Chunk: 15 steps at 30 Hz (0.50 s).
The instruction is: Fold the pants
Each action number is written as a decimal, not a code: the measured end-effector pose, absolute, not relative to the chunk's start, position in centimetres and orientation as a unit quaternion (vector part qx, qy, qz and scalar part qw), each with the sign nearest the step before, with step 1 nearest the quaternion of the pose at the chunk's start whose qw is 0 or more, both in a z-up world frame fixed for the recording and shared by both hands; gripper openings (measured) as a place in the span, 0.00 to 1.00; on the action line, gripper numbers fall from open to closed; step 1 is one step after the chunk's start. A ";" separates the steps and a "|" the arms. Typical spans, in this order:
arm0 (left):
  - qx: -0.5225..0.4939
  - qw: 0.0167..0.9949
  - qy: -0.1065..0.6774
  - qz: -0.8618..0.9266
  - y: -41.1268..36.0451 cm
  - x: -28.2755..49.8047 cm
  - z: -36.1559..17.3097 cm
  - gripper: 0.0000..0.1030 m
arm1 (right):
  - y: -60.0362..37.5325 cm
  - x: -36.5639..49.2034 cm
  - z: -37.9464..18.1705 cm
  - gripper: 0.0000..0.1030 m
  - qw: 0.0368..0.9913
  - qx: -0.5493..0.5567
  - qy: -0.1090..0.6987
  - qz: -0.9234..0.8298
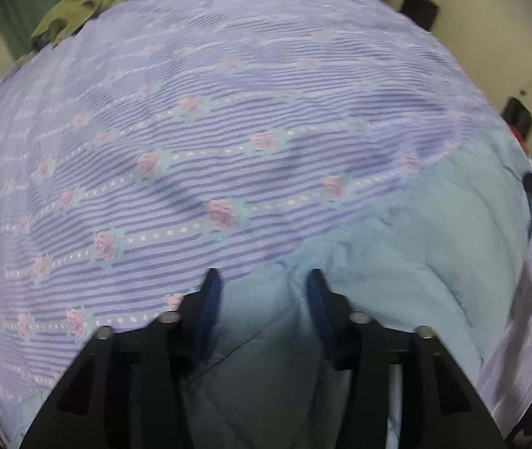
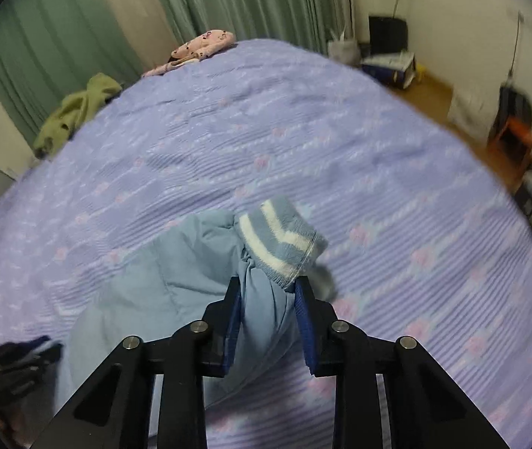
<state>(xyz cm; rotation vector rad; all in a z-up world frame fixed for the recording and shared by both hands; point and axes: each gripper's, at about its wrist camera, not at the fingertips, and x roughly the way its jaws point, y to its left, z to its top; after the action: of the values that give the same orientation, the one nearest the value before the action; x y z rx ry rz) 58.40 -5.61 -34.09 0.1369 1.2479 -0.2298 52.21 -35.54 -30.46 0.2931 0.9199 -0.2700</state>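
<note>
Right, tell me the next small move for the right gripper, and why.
Probably carry the striped cuff across toward the left gripper and lay it down. The right gripper is shut on the light blue pants just below that cuff, lifted off the purple bedspread, while the left gripper sits open over the pants.

Matt quilted cloth pants (image 2: 176, 273) with a ribbed knit cuff (image 2: 284, 243) lie on a crinkly woven bedspread (image 2: 303, 131).

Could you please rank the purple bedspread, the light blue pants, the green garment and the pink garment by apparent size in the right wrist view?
1. purple bedspread
2. light blue pants
3. green garment
4. pink garment

The last two lie farther off, so their order is unsure.
</note>
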 end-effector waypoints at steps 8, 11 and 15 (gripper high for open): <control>-0.031 0.879 0.465 -0.096 0.0 54.3 -24.3 0.93 | -32.4 48.3 -24.7 0.89 0.906 0.044 0.362 -0.213; -0.008 0.907 0.411 -0.090 3.6 50.2 -20.7 0.95 | -28.1 45.7 -21.6 0.90 0.932 0.012 0.328 -0.151; 0.024 0.900 0.425 -0.095 9.4 45.9 -21.4 0.95 | -22.1 44.3 -21.2 0.90 0.937 -0.007 0.345 -0.050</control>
<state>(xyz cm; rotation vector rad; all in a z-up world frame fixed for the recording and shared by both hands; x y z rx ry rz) 45.85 9.43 -21.41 0.0507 0.8800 -0.1974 44.31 -22.08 -21.21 -0.0139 0.7038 -0.1027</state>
